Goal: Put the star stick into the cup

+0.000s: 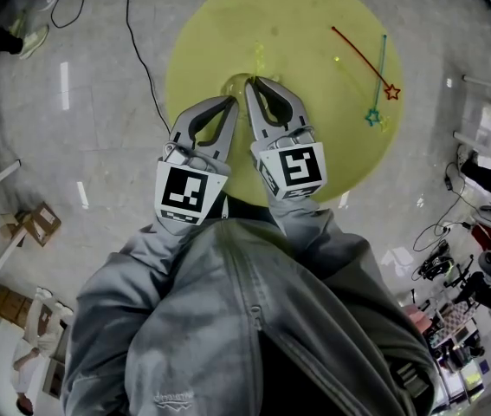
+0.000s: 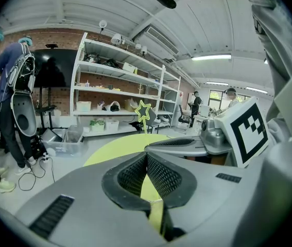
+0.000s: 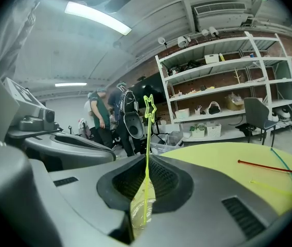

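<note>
A yellow-green star stick (image 3: 149,107) stands upright with its lower end in a clear cup (image 3: 141,212) on the round yellow table (image 1: 314,146). It runs up through the seam of my right gripper (image 3: 147,161), which is shut on it just above the cup. From the head view the star stick (image 1: 260,59) rises beside the cup (image 1: 235,85), with the right gripper (image 1: 250,83) at it. My left gripper (image 1: 233,102) lies close alongside, shut and holding nothing. In the left gripper view the star (image 2: 144,110) shows beyond the left gripper (image 2: 147,156).
A red star stick (image 1: 362,55) and a teal star stick (image 1: 378,81) lie on the table's right side. A black cable (image 1: 137,50) trails on the floor at the left, near cardboard boxes (image 1: 33,224). Shelves (image 2: 120,96) and people (image 2: 17,102) stand behind.
</note>
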Demonstrator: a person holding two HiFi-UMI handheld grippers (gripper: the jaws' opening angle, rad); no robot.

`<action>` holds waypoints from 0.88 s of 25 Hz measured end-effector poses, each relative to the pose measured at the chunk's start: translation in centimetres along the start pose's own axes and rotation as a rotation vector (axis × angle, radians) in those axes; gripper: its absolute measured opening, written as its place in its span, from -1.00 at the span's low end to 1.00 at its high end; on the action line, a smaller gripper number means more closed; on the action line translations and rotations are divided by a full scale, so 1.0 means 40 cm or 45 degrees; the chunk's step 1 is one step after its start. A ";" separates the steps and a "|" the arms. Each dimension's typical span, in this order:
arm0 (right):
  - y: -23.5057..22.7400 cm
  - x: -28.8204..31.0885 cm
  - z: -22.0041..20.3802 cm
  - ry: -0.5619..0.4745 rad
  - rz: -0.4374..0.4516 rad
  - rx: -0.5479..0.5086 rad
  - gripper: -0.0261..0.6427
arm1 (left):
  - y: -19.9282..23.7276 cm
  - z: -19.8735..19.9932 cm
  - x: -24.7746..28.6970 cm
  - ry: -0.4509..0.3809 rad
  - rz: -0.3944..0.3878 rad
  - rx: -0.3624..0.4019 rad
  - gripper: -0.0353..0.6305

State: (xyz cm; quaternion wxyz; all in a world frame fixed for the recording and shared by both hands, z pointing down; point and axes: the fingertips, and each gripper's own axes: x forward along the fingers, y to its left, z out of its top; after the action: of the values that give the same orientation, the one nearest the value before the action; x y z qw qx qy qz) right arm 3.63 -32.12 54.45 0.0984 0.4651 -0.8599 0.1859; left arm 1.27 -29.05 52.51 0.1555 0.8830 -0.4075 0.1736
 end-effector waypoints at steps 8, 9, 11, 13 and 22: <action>0.001 -0.011 -0.018 0.052 -0.015 0.005 -0.81 | -0.007 0.003 -0.010 -0.008 0.006 -0.007 -0.84; 0.002 -0.013 -0.018 0.054 -0.017 0.005 -0.80 | -0.008 0.003 -0.012 -0.009 0.006 -0.007 -0.84; 0.004 -0.015 -0.018 0.058 -0.019 0.006 -0.80 | -0.010 0.003 -0.016 -0.007 0.006 -0.008 -0.84; 0.007 -0.017 -0.019 0.061 -0.020 0.006 -0.80 | -0.010 0.002 -0.019 -0.006 0.008 -0.011 -0.84; 0.014 -0.034 -0.026 0.069 -0.027 0.004 -0.80 | -0.021 -0.009 -0.032 -0.003 0.012 -0.020 -0.84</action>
State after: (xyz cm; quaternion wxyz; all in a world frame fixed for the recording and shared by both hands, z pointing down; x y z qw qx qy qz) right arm 3.90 -30.37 54.78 0.1229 0.4691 -0.8517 0.1986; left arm 1.08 -27.54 52.18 0.1610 0.8801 -0.4130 0.1701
